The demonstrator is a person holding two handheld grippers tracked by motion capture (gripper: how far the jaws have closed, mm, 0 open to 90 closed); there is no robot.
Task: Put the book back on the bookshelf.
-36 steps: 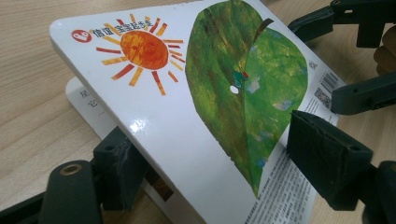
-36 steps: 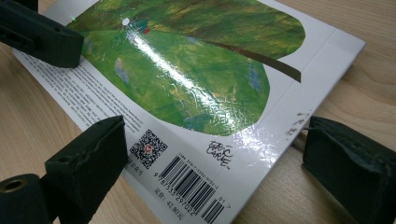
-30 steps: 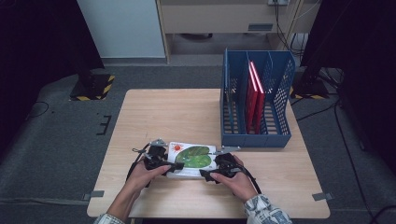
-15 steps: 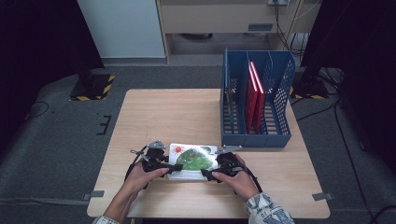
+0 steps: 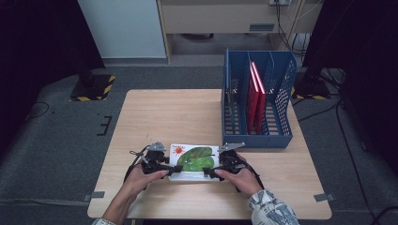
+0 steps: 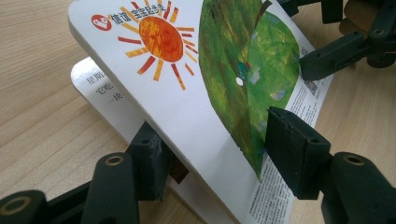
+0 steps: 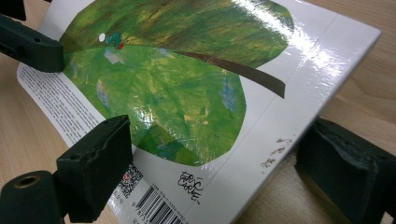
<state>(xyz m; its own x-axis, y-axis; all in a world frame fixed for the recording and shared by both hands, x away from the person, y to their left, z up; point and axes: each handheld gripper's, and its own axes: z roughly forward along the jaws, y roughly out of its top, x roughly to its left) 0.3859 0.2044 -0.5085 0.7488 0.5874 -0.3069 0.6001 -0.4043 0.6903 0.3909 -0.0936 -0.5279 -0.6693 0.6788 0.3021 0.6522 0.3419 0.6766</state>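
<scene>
My left gripper (image 5: 162, 165) sits at the left edge of the picture book (image 5: 195, 159), and in its own view the two jaws straddle the cover: one tucked under the lifted board, the other over the green leaf, with a gap on that side, so I read it as open around the cover, not yet pinching. My right gripper (image 5: 219, 168) is at the opposite edge; its jaws also stand either side of the book's corner with daylight between pad and cover, open as well.

The book lies near the front edge of the table (image 5: 187, 112), between my two hands, its cover raised off the pages below. I judge the cover is tilted up that way to give the jaws an edge to close on, since a flat book offers no purchase.

Behind and to the right stands a blue file rack (image 5: 258, 136) with red books (image 5: 256, 96) upright in one slot. Working from both ends should keep the book level if I lift it.
</scene>
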